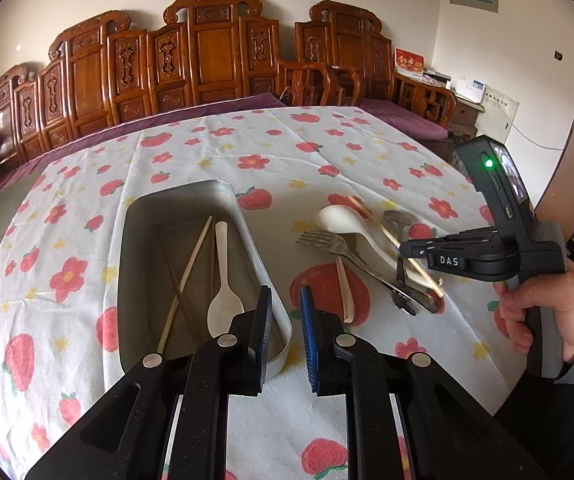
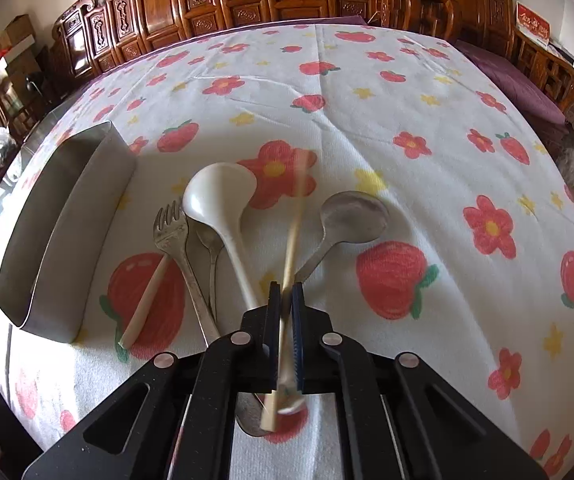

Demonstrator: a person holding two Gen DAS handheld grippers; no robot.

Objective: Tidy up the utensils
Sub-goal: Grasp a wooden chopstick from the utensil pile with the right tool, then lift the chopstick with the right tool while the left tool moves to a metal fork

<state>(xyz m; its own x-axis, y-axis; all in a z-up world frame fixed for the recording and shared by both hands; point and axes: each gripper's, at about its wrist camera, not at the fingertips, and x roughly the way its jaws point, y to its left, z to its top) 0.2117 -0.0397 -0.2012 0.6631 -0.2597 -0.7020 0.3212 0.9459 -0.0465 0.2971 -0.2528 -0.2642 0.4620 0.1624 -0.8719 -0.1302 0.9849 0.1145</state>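
From the left wrist, the left gripper (image 1: 286,300) waits with a small gap, holding nothing, over the metal tray (image 1: 143,216) rim, where a white spoon (image 1: 223,296) already lies.

From the right wrist, the right gripper (image 2: 286,292) pinches one chopstick (image 2: 293,236), probably to carry it there. The fork (image 2: 173,224) waits on the tablecloth (image 2: 407,92).

Under and ahead of the tongs the worktop (image 1: 247,140) is spread with a white cloth (image 2: 367,120) printed with red flowers, strawberries and small yellow stars. Beyond its far edge, well ahead of the tongs, stands a row of carved wooden panels (image 1: 207,56), with a purple cushion (image 1: 403,120) on the bench at their foot. Far ahead to the right, against the white wall, sits a red card (image 1: 409,65), its lettering too small to read.
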